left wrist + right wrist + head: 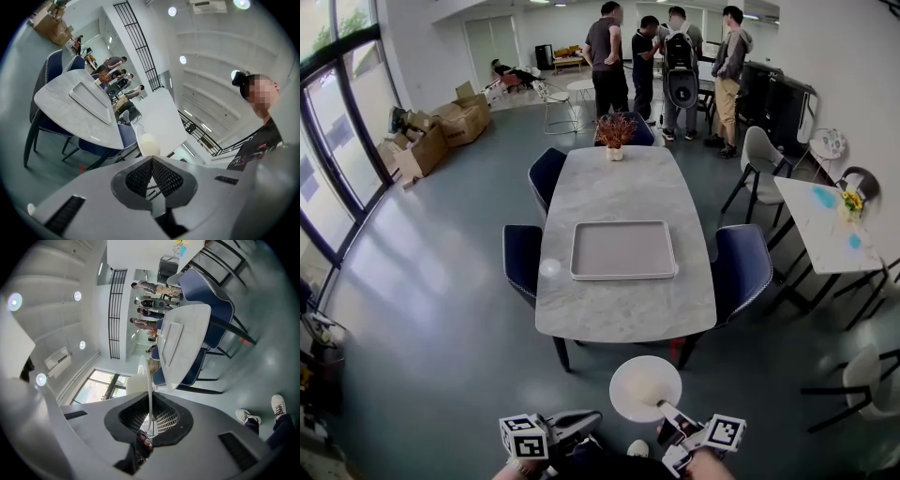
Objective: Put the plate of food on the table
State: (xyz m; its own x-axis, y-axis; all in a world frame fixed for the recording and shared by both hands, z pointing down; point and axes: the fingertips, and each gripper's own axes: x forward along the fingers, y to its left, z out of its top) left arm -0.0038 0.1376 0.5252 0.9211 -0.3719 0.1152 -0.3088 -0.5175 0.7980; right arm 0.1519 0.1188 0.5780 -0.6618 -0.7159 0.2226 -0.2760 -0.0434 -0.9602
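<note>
Head view shows the plate of food (645, 387) held level and face up in the air, round, so it has no long axis. Its near rim is pinched by the right tool (667, 409). From the right gripper view the plate (149, 391) is edge-on, a thin white line running straight out from the right tool (150, 401), whose jaws are clenched on the rim. What lies on the plate is too pale to make out. The left tool (152, 159) is clenched on nothing, its jaws meeting, and sits just left of the plate. Both hands (710, 466) are held low and close to the body, with the tools pointing forward. The counter (623, 314) stands just beyond the plate, with a tray (622, 250) on it.
</note>
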